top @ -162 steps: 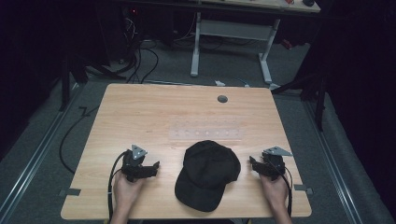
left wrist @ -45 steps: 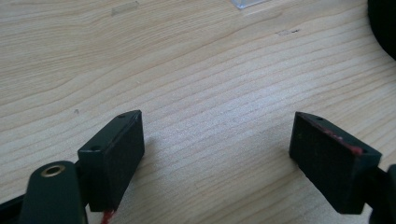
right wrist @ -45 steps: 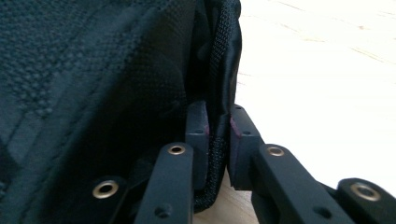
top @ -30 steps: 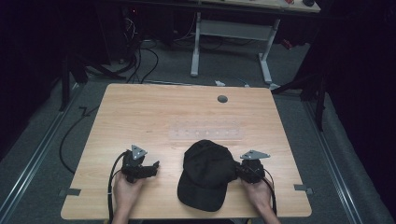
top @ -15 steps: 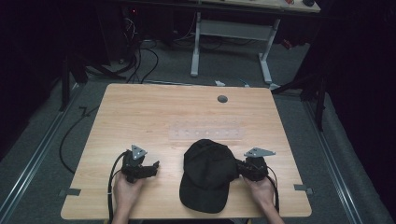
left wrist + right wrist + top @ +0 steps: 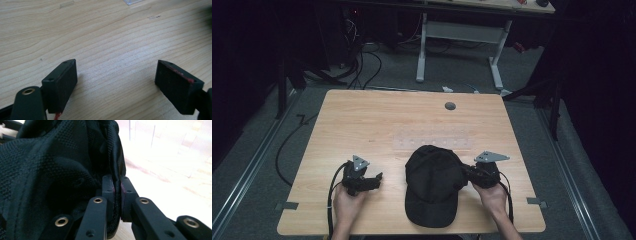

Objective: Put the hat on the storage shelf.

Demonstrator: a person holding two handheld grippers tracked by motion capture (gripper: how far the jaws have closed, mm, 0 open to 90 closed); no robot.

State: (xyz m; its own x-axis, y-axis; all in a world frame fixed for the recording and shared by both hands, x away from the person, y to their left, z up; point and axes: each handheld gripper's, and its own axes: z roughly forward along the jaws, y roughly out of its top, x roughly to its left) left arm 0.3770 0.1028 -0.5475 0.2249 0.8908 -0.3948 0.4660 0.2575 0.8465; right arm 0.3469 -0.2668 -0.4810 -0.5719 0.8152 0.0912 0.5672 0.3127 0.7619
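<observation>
Right gripper view: right gripper (image 6: 117, 192) pinches the black cap's (image 6: 432, 187) rim at the near table (image 6: 362, 120) edge.
Left gripper (image 6: 117, 82) rests spread, empty; thin fabric could slip free as it lifts.

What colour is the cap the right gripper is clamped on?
Black all over, a mesh-like weave; the cap shows best in the right gripper view.

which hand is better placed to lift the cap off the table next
Right. The right tongs are shut on the edge of the black cap, fabric pinched between the pads. The left tongs stand open over bare table, apart from the cap, so they would have to reach across first.
</observation>
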